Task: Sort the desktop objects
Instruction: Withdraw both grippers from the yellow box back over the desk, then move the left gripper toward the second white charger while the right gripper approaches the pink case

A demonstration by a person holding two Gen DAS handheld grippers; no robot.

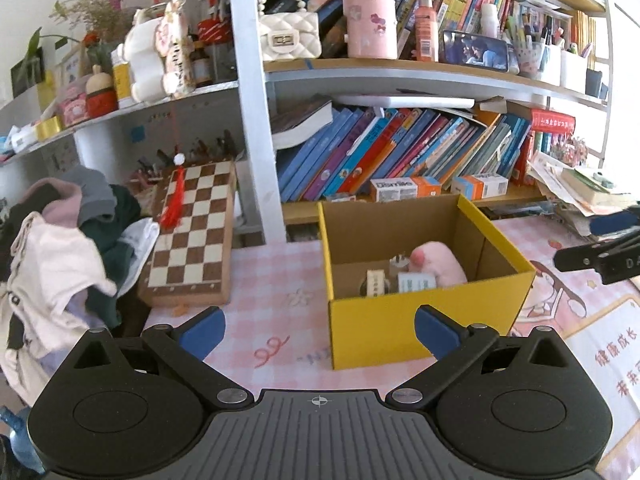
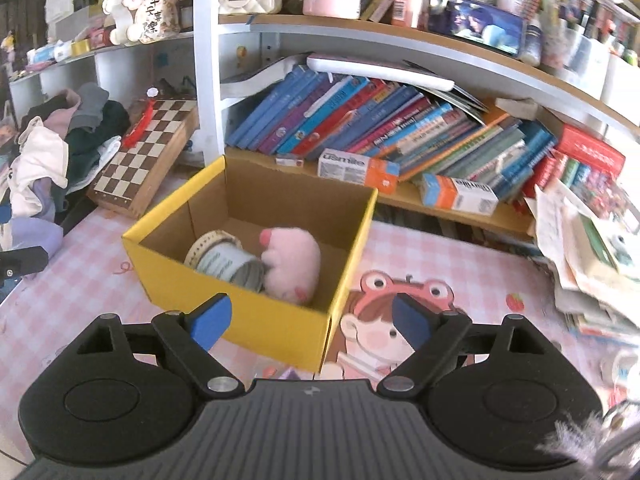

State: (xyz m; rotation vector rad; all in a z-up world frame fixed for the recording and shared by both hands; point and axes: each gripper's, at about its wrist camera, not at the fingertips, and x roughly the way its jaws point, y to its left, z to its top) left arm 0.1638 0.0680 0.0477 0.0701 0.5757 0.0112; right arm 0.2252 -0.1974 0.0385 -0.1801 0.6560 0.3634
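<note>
The yellow open-topped cardboard box (image 2: 256, 308) stands on the pink checked desk mat (image 2: 60, 304), holding a pink plush toy (image 2: 294, 266) and a cylindrical tin (image 2: 226, 262) lying on its side. We see it directly ahead of both tongs. Left gripper (image 1: 320, 334) and right gripper (image 2: 312, 320) are spread apart, empty; we judge the right nearer.

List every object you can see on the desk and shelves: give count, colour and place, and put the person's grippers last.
Cardboard box: one, yellow outside, on desk mat.
Pig plush: one, pink, inside box.
Tape roll: one, pale, inside box beside plush.
Chessboard: one, brown-white, leaning by shelf post.
Clothes pile: one, mixed colours, left of chessboard.
Toothpaste box: one, white-orange, lower shelf.
Quilted handbag: one, cream, upper shelf.
Books: many, mostly blue, lower shelf.
Left gripper: open, empty.
Right gripper: open, empty.
</note>
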